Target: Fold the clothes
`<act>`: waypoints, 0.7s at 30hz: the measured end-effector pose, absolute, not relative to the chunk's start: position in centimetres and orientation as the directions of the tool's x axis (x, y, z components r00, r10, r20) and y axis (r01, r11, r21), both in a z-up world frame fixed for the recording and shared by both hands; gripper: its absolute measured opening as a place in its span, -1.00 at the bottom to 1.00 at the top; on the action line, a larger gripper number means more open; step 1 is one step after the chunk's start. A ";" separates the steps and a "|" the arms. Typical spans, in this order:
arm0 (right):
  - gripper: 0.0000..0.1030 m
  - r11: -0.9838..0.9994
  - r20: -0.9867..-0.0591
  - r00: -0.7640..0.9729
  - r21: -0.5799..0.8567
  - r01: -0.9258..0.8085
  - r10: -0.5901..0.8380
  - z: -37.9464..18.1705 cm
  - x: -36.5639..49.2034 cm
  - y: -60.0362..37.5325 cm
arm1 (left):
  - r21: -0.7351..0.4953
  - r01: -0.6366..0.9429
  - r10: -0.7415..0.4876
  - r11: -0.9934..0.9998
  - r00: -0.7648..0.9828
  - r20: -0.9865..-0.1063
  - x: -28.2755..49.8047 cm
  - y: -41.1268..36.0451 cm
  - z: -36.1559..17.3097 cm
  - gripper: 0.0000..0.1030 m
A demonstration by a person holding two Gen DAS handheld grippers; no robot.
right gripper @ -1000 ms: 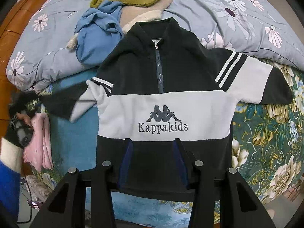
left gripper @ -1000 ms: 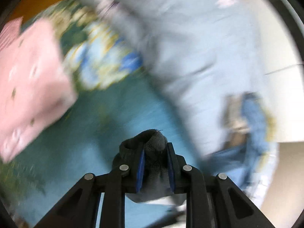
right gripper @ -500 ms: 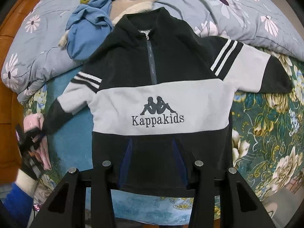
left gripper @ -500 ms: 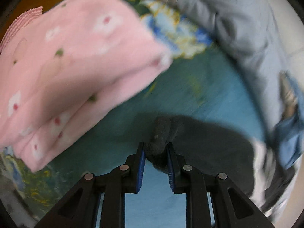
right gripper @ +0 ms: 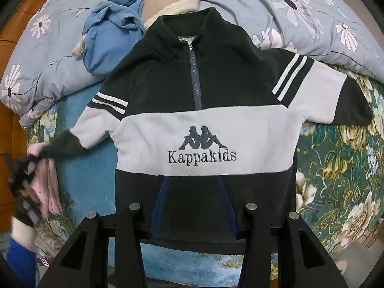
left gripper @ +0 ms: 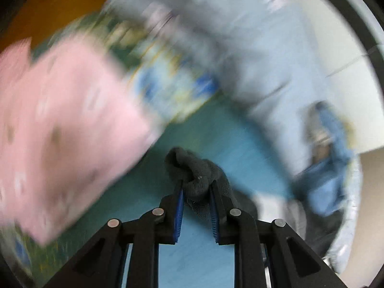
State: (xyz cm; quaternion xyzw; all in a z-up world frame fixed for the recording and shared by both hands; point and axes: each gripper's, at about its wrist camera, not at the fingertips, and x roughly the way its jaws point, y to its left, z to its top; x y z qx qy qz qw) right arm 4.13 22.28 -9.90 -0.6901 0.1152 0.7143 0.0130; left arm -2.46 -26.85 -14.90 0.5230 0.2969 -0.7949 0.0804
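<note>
Here your left claw (left gripper: pixel 196 193) pinched the fleece pullover's (right gripper: pixel 206 129) dark cuff (left gripper: pixel 192 170); your right claw (right gripper: pixel 194 201) hung wide above its hem on the bed (right gripper: pixel 336 168).

- Your black-and-grey fleece pullover (right gripper: pixel 206 129) looks soft, napped and matt, with stitched lettering.
- The dark fleece cuff (left gripper: pixel 192 175) in your left tool (left gripper: pixel 196 189) shows fuzzy pile.
- Your tools' black plastic frames look smooth, with shiny metal pins.
- The grey floral quilt (right gripper: pixel 300 16) is smooth, lightly creased cloth.

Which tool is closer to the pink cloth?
Left. The left tool, gripping the sweater cuff, is right beside the pink cloth; the right tool hovers over the hem.
</note>
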 end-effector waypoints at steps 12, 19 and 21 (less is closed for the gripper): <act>-0.12 -0.969 -0.991 -0.036 0.130 -0.208 -0.125 -10.5 5.4 23.0 | -0.088 0.373 0.035 -0.924 -0.147 -0.989 -2.1 -27.6 -24.1 -0.53; -0.12 -0.949 -0.989 -0.068 0.144 -0.281 -0.130 -10.1 7.1 25.5 | -0.154 0.360 0.097 -0.920 -0.171 -0.980 -1.1 -26.7 -21.6 0.12; -0.12 -0.946 -0.989 -0.075 0.142 -0.292 -0.125 -10.0 7.8 26.4 | -0.202 0.352 0.143 -0.914 -0.186 -0.972 0.1 -25.4 -20.5 0.29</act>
